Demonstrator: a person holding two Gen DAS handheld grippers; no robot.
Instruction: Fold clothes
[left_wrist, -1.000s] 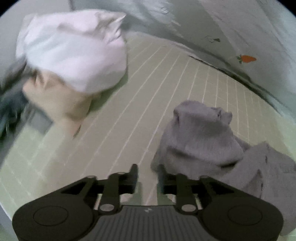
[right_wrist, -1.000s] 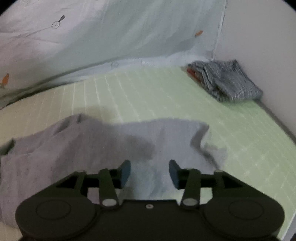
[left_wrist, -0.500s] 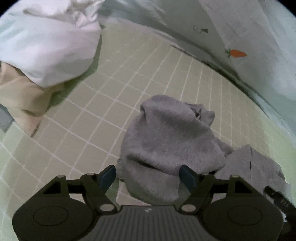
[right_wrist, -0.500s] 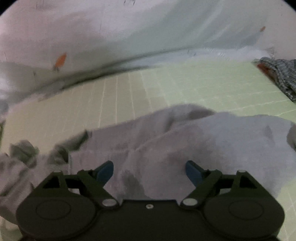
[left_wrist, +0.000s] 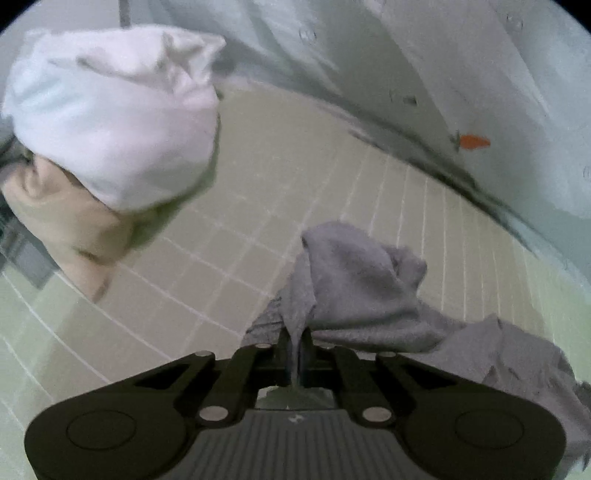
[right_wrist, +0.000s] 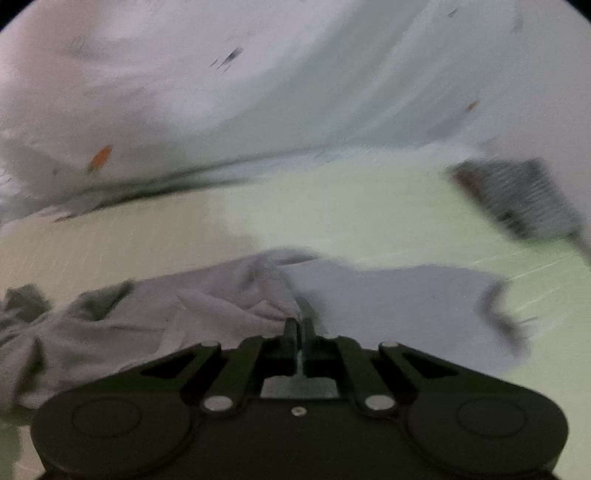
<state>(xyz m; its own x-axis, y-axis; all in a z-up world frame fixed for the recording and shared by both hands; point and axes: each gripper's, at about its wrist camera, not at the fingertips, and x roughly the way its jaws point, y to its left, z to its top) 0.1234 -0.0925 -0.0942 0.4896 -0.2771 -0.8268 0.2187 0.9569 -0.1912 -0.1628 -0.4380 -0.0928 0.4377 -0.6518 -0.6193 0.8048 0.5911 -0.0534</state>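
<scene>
Half a second ago both tools stood open; now the left tool (left_wrist: 294, 345) and right tool (right_wrist: 299, 332) each pinch the rumpled grey garment (left_wrist: 362, 291) on the green checked sheet (left_wrist: 221, 258), probably readying a spread or fold.

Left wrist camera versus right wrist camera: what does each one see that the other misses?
Only the left view shows the pile of white and beige clothes at far left. Only the right view shows the folded striped garment at far right, blurred. Both show the grey garment, pinched by the left tongs and the right tongs, lying on the green checked sheet before a carrot-print quilt.
</scene>
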